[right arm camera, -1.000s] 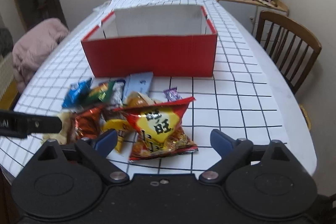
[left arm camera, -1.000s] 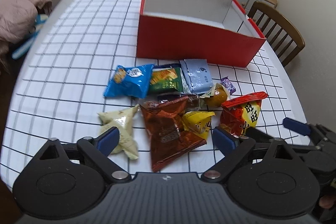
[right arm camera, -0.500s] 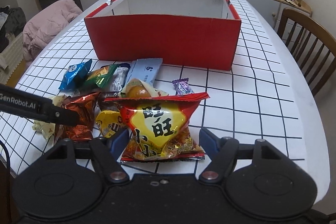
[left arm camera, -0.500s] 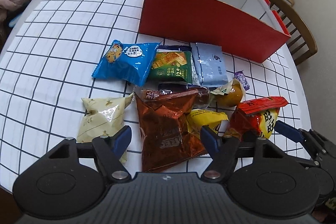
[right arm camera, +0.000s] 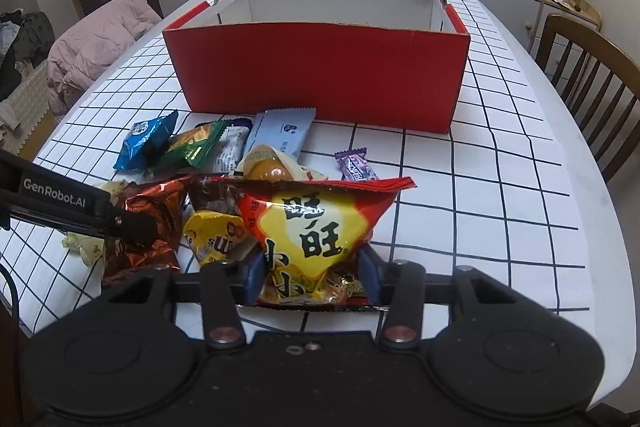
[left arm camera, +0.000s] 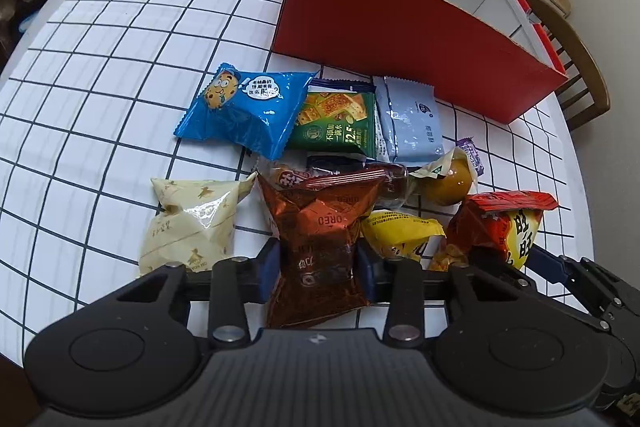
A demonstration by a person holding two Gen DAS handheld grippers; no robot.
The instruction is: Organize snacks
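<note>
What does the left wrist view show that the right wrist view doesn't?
Only the left wrist view: the whole cream packet and the left claw closing, pinching the copper Oreo bag. Only the right wrist view: the right claw closing on the red-and-yellow bag, and the pink jacket in full. Both: the red box, blue cookie packet, green packet and the wooden chair.
</note>
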